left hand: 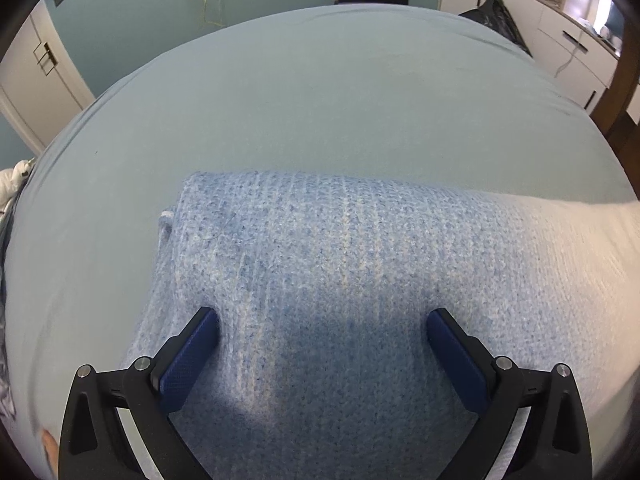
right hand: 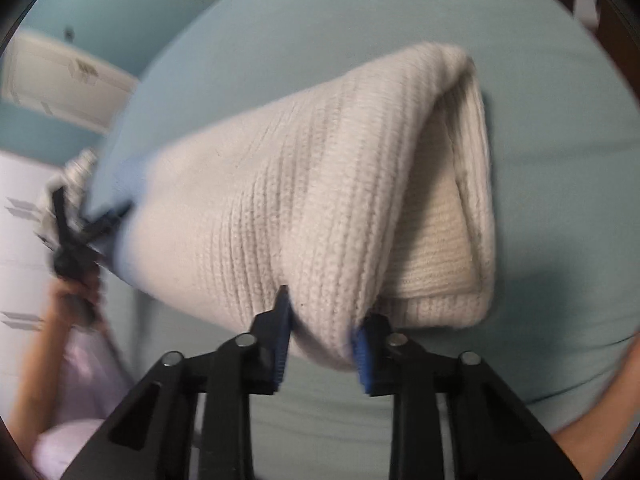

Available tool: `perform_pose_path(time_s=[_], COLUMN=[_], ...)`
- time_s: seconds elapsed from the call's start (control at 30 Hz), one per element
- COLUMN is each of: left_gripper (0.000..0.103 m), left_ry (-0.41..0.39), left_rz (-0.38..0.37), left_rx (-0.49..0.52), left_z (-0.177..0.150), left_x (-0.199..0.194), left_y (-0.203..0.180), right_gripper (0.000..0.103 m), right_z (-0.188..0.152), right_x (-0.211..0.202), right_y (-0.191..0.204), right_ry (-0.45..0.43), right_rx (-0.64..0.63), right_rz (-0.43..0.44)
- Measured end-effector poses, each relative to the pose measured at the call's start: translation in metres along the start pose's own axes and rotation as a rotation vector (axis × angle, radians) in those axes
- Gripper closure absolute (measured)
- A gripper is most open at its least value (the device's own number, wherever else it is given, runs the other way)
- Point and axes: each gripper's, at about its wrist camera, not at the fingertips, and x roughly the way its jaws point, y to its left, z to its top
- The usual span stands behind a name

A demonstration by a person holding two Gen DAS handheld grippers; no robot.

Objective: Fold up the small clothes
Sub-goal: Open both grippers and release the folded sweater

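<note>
While folded on the bed, knit sweater (right hand: 304,200) pinched by right gripper (right hand: 320,336).

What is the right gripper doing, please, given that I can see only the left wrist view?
Observer: The right gripper has its jaws pinched on a fold of the knit garment, at its white end.
Operator: Is that fold lying flat?
Observer: No, it looks lifted off the bed sheet.
Operator: Can you see my left gripper from there?
Observer: Yes, the left gripper shows blurred at the garment's blue end, with a hand around its handle.
</note>
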Motion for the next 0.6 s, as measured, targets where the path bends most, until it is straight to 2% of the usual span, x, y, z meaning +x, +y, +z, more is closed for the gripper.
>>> perform_pose_path(time_s=[0.1,0.17,0.2,0.27,0.33,0.37,0.4,0.43,0.47,0.5,0.57,0.6], left_gripper=[0.0,0.0,0.0,0.0,0.0,0.0,0.0,0.0,0.0,0.0,0.0,0.0], left_ry=[0.018,0.029,0.035,0.043,0.048,0.054,0.058,0.051,0.038,0.007,-0.033,-0.06], left_rz=[0.029,0.02,0.009,0.011,0.042,0.049,0.054,0.056,0.052,0.034,-0.001,-0.055], left_rx=[0.023,0.024,0.02,0.026,0.048,0.062,0.08,0.083,0.08,0.065,0.027,-0.01], left_z=[0.007,0.008,0.009,0.01,0.012,0.014,0.017,0.02,0.022,0.026,0.029,0.029], left_x=[-0.001,0.002,0.003,0.003,-0.001,-0.003,-0.008,-0.012,-0.018,-0.028,-0.042,-0.051], left_y=[-0.004,-0.005,-0.005,-0.006,-0.009,-0.01,-0.01,-0.01,-0.01,-0.011,-0.012,-0.016], right_gripper=[0.089,0.09,0.09,0.091,0.09,0.087,0.076,0.059,0.052,0.049,0.048,0.044], right_z=[-0.008,-0.014,-0.017,-0.021,-0.024,-0.022,-0.018,-0.015,-0.015,-0.014,-0.015,-0.014], right_x=[-0.04,-0.048,-0.044,-0.009,0.018,0.017,0.009,-0.005,-0.023,-0.036,-0.067,-0.077], right_y=[0.014,0.013,0.007,-0.009,-0.017,-0.022,-0.023,-0.025,-0.029,-0.027,-0.011,-0.001], right_ry=[-0.061,-0.076,-0.05,0.062,0.136,0.135,0.129,0.109,0.067,0.018,-0.147,-0.228], right_rx=[-0.017,-0.033,-0.016,0.011,0.028,0.064,0.094,0.134,0.171,0.187,0.167,0.141], right_rz=[-0.039,-0.053,-0.052,-0.143,-0.145,-0.137,-0.137,-0.167,-0.232,-0.292,-0.45,-0.488])
